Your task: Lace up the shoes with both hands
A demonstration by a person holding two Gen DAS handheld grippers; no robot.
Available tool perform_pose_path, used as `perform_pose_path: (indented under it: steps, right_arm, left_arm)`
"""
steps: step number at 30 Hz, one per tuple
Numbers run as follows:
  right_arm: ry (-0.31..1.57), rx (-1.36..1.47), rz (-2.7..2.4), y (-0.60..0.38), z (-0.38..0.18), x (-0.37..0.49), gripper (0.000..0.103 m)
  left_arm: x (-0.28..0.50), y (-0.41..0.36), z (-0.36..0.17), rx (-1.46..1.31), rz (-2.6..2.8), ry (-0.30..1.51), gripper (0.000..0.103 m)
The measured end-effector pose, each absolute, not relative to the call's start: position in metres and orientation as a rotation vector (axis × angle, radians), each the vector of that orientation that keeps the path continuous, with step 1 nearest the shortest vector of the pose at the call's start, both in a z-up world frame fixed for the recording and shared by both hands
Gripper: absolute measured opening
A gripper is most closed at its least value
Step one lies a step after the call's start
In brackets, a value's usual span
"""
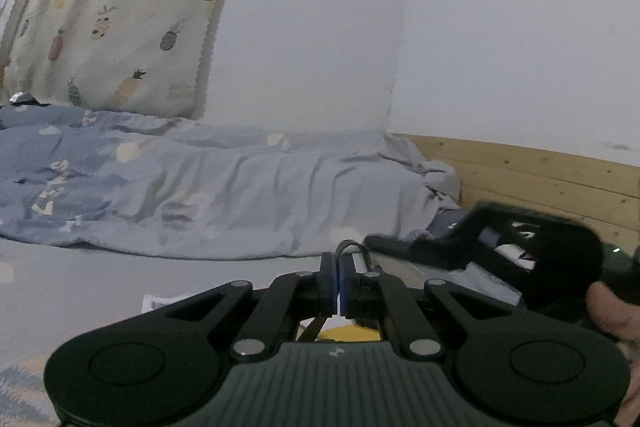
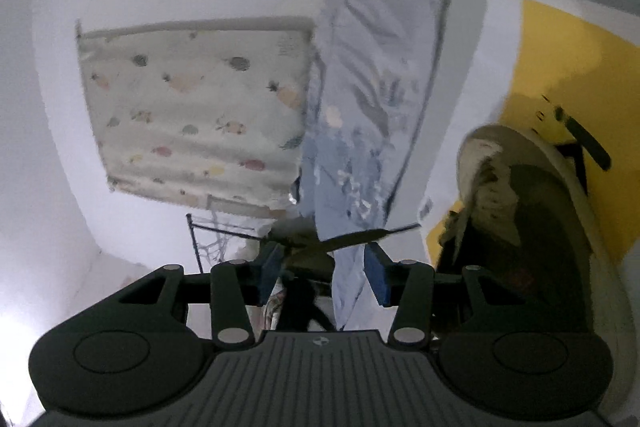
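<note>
My left gripper (image 1: 339,277) is pressed together on a dark lace (image 1: 354,249) that loops just above its tips, while my right gripper (image 2: 324,273) stands spread with the lace's free end (image 2: 360,237) crossing loose between the pads, the shoe (image 2: 532,227) lying just right of them on yellow paper (image 2: 580,75).

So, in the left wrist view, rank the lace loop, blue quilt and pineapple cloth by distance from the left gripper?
1. Lace loop, at the left gripper fingertips.
2. Blue quilt, lying beyond.
3. Pineapple cloth, hanging at the back left.
</note>
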State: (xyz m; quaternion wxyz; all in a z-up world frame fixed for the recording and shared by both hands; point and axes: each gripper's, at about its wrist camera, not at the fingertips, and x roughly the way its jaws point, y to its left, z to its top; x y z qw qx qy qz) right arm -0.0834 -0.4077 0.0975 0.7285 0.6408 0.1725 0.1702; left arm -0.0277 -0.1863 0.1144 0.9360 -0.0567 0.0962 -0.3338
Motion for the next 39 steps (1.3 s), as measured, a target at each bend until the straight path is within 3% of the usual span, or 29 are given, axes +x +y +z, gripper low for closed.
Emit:
perform_pose_path:
  steps: [39]
  right_arm:
    - [0.38,1.61,0.301,-0.408,0.067,-0.084,0.048]
  left_arm:
    - [-0.034,-0.194,0.104,-0.04,-0.709,0.203,0.0]
